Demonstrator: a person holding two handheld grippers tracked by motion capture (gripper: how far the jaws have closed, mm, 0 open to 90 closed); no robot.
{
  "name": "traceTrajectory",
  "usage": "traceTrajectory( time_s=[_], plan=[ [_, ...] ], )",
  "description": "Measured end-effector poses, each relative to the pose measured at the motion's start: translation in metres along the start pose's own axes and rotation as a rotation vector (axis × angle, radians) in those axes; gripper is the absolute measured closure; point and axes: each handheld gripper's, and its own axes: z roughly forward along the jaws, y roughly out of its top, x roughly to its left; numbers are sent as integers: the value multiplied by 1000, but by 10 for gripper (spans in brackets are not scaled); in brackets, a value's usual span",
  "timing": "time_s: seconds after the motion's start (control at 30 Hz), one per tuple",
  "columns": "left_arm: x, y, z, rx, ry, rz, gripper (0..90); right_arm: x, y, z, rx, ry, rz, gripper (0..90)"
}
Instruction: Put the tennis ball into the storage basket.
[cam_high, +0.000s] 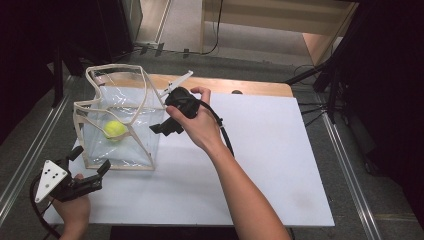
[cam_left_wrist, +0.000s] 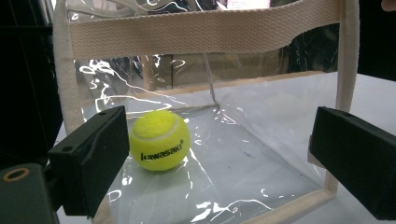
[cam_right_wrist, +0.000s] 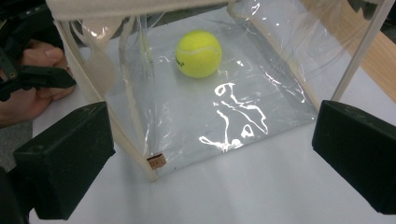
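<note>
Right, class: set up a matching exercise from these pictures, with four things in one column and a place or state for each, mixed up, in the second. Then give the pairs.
Things:
1. ball
2. clear bag
3. left gripper
4. right gripper

Places or states:
A. jaws open, at the table's near left corner
B. stands open on the white table
C. lies inside the bag
D. jaws open, at the bag's right side

Pairs: 1-C, 2-B, 3-A, 4-D
</note>
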Motion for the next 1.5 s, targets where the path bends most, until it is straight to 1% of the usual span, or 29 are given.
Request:
traceTrajectory(
  time_s=[0.03, 0.07, 0.13, 0.17, 0.27, 0.3, 0.37, 0.4, 0.43, 0.47, 0.57, 0.6, 0.63, 0.7, 0.73, 0.77, 0.83, 0.87, 0.93, 1.2, 1.5],
  plan=[
    [0, 0, 0, 0, 0, 0, 54, 0, 0, 0, 0, 0, 0, 0],
    [0, 0, 0, 4, 2, 1, 54, 1, -6, 2, -5, -1, 7, 0],
    [0, 0, 0, 3, 2, 0, 54, 1, -8, 2, -6, 2, 8, 0],
    [0, 0, 0, 4, 2, 1, 54, 2, -14, 4, -12, -2, 1, 0],
    [0, 0, 0, 2, 1, 1, 53, 3, -20, 5, -13, -8, -7, 0],
    [0, 0, 0, 2, 1, 1, 54, 4, -23, 5, -14, -16, -9, 0],
    [0, 0, 0, 7, 3, 5, 54, 6, -28, 7, -8, -18, -7, 0],
    [0, 0, 0, 4, 2, 0, 54, 6, -30, 8, -8, -17, -2, 0],
    [0, 0, 0, 4, 2, 0, 53, 6, -30, 8, -8, -17, -2, 0],
    [0, 0, 0, 2, -1, 1, 54, 6, -36, 10, -12, -14, 0, 0],
    [0, 0, 0, 2, 1, -2, 54, 6, -41, 11, -13, -15, 6, 0],
    [0, 0, 0, 4, -1, 1, 54, 7, -46, 12, -21, -20, 14, 0],
    [0, 0, 0, 4, -1, 1, 54, 7, -49, 12, -24, -25, 10, 0],
    [0, 0, 0, 6, 1, 4, 54, 8, -55, 12, -31, -22, 17, 0],
    [0, 0, 0, 6, 1, 4, 54, 8, -55, 12, -31, -22, 17, 0],
    [0, 0, 0, 6, 1, 2, 54, 8, -62, 12, -35, -30, 24, 0],
    [0, 0, 0, 6, 2, 1, 54, 8, -68, 12, -42, -28, 31, 0],
    [0, 0, 0, 6, 3, 1, 54, 8, -71, 11, -42, -37, 40, 0],
    [-1, 0, 0, 7, 3, 2, 54, 7, -77, 11, -48, -32, 44, 0],
    [-1, 0, 0, 9, 4, 8, 54, 6, -99, 8, -66, -48, 71, 0],
    [-1, 0, 0, 8, 3, 7, 54, 5, -119, 0, -86, -70, 110, 0]
  ],
)
